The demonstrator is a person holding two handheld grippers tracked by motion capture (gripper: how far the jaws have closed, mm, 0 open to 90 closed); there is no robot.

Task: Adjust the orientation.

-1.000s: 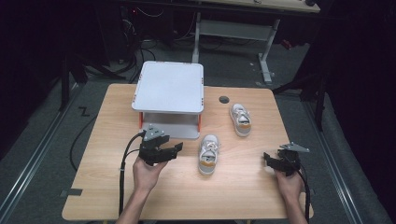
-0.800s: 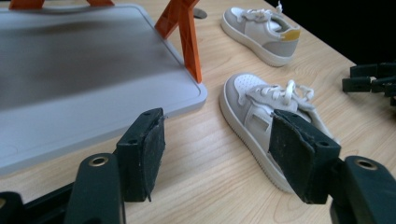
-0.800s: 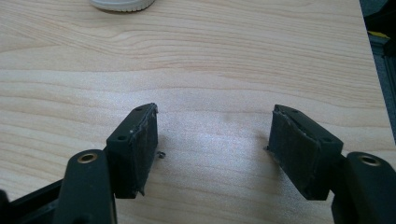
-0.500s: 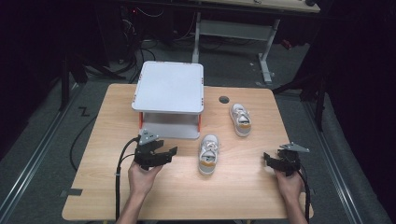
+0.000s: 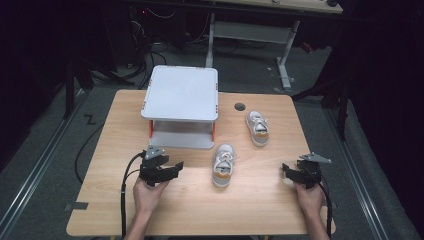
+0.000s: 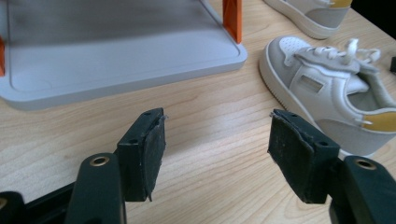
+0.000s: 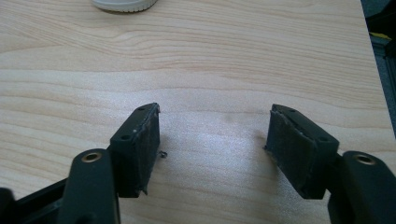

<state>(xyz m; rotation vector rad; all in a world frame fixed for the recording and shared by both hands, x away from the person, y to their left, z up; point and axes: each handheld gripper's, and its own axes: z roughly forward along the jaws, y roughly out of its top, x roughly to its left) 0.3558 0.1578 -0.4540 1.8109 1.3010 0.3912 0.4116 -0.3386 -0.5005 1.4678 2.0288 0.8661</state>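
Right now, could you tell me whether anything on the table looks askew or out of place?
The two shoes are not paired. The near shoe lies in front of the white rack, while the far shoe sits apart to its right, angled differently. Both stand upright on their soles. Nothing looks spilled or damaged.

The far shoe (image 6: 308, 16) is cut off by the top edge (only its sole shows).

The high view looks forward and down over the whole table (image 5: 260, 210). The left gripper view sits low and close, facing the rack (image 6: 116, 70) and near shoe (image 6: 336, 98), both shared. The right gripper view faces bare tabletop near the right edge.
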